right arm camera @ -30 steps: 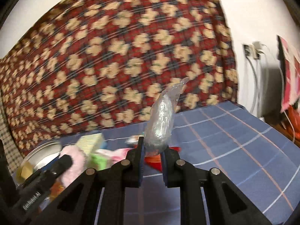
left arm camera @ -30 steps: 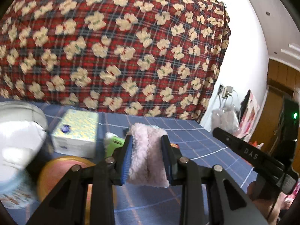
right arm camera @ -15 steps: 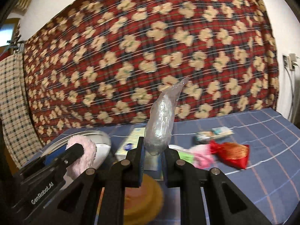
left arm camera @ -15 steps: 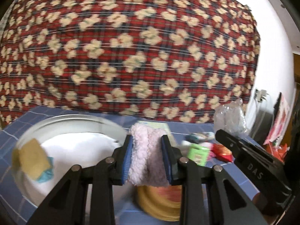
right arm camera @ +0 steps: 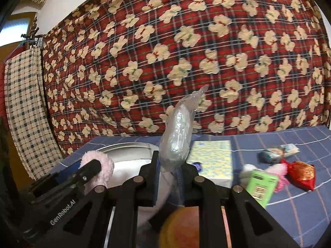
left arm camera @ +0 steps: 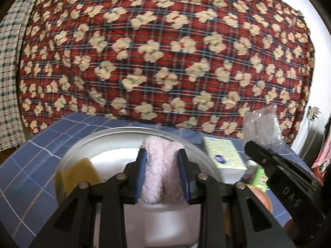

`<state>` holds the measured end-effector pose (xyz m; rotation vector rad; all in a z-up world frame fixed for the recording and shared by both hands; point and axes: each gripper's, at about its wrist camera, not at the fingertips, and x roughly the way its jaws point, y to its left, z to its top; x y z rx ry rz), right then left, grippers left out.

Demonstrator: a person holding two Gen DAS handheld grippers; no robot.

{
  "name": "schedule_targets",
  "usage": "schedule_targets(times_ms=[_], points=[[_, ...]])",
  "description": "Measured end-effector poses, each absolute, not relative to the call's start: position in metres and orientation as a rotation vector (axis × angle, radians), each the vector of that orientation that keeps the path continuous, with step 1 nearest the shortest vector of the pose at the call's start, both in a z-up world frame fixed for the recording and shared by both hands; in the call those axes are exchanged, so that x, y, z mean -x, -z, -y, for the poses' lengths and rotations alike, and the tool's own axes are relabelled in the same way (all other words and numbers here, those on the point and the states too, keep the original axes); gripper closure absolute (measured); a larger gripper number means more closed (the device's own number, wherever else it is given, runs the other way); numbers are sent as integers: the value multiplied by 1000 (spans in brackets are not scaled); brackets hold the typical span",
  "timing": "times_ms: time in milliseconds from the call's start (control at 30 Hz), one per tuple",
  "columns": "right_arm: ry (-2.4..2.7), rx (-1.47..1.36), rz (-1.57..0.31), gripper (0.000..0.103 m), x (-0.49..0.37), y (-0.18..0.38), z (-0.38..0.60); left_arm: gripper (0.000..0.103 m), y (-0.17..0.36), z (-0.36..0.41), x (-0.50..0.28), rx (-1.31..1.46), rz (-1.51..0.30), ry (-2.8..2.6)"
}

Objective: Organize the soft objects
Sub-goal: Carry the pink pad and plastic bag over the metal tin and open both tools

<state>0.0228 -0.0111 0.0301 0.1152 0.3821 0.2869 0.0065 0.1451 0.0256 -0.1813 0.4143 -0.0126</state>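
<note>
My left gripper [left arm camera: 162, 175] is shut on a fluffy pink cloth [left arm camera: 161, 171] and hangs over a large metal basin [left arm camera: 86, 144] on the blue checked cover. A yellow sponge [left arm camera: 79, 175] lies in the basin at the left. My right gripper [right arm camera: 168, 177] is shut on a crinkled clear plastic bag [right arm camera: 178, 136] that stands up from its jaws. In the right wrist view the left gripper [right arm camera: 89, 168] with the pink cloth [right arm camera: 99, 163] shows at the left, over the basin [right arm camera: 128, 150]. In the left wrist view the right gripper with its bag [left arm camera: 261, 124] is at the right.
A yellow-patterned tissue box [right arm camera: 213, 161] lies beside the basin. A green packet [right arm camera: 260, 186], a pink fluffy item [right arm camera: 277, 170], a red and gold pouch [right arm camera: 303, 173] and small packets [right arm camera: 279, 152] lie to the right. An orange round dish [right arm camera: 182, 225] sits under the right gripper. A red plaid quilt [left arm camera: 165, 51] rises behind.
Both grippers have swung left across the bed with their loads still held. The basin has come from the left edge to directly beneath the left gripper; the tissue box and small items have shifted right.
</note>
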Motion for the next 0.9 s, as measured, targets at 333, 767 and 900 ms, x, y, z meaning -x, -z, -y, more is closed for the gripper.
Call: schedule_targets(times_ms=[333, 767, 900], points=[[-313, -97, -417, 85, -49, -22, -35, 74, -15, -192, -29, 198, -486, -126], [-298, 28, -454, 85, -57, -5, -58, 74, -6, -204, -36, 173, -527, -197], [-288, 44, -487, 85, -64, -1, -60, 74, -2, -203, -40, 162, -540, -196]])
